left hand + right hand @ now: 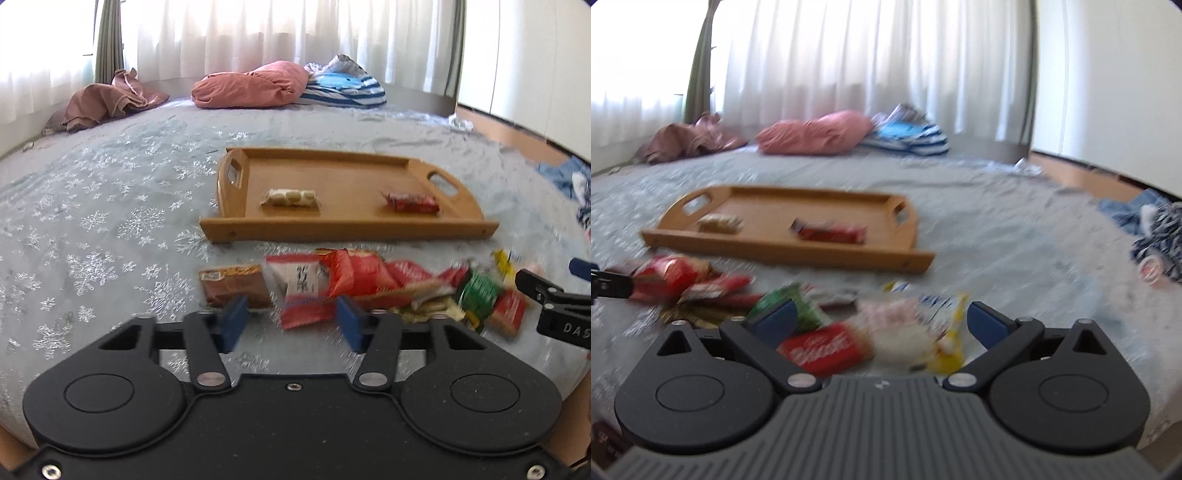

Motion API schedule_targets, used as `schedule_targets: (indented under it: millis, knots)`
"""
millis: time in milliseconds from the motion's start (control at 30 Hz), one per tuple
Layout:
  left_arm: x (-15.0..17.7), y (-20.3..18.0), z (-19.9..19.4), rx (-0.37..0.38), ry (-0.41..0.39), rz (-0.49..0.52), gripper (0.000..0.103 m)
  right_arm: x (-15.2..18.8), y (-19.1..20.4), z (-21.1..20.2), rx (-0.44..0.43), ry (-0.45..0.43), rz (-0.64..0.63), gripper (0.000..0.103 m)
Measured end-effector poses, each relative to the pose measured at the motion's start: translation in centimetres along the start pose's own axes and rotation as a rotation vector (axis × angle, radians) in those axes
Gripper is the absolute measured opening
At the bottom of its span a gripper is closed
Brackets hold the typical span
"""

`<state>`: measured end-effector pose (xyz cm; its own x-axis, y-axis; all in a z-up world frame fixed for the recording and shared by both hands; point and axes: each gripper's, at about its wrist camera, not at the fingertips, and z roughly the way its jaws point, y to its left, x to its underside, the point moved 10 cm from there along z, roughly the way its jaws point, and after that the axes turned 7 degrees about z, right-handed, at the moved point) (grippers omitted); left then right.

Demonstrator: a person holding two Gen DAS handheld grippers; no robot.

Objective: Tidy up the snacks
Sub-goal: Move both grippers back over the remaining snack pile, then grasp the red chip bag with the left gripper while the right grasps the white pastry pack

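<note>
A wooden tray (347, 229) (783, 253) lies on the bed. It holds a pale snack packet (290, 197) and a red bar (412, 202). In front of the tray a row of loose snacks lies on the cover. My left gripper (293, 319) hangs over the row's left end, with a white-and-red packet (300, 284) between its blue pads (234, 321). A gap still shows beside the left pad. My right gripper (882, 325) stands wide open over a red packet (827, 347) and a pale yellow-edged one (923, 338), touching neither.
A brown packet (232, 284) lies left of my left gripper, and red and green packets (476, 291) fill the middle of the row. Pink and striped bedding (255, 88) is heaped at the far side. Blue clothes (1156, 229) lie at the right.
</note>
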<state>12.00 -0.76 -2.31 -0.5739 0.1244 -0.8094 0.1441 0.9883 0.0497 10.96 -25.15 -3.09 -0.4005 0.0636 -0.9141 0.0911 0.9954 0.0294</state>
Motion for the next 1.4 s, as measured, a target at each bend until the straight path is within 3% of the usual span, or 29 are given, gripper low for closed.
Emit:
schedule_targets:
  millis: [267,433,600,767,900,1033,1400]
  knots:
    - [-1.7,-1.5,-0.1,0.024,-0.045,-0.012,0.048,-0.3,-0.7,1.2,0.053,0.012,-0.034,0.088]
    - [-2.2,-2.9,1.7,0.027,-0.011,0.003,0.049,0.6,-0.8,1.9,0.061,0.050,-0.027,0.075]
    - [-2.3,-3.9,3.0,0.035,0.004,0.023,0.049,0.9,-0.9,1.9,0.057,0.060,-0.030,0.070]
    - [-2.0,-4.7,4.3,0.093,0.059,0.018,0.049,1.0,-0.7,1.8,0.044,0.062,-0.033,0.063]
    - [-1.4,-5.0,4.8,0.132,0.103,-0.006,0.044,1.3,-0.2,1.9,0.025,0.073,-0.049,0.046]
    - [-1.4,-4.8,4.3,0.124,0.097,-0.014,0.043,1.3,0.3,1.8,0.024,0.065,-0.076,0.037]
    - [-2.4,-4.0,1.8,0.092,0.042,0.013,0.043,0.2,-0.2,1.0,0.017,0.059,-0.042,0.036]
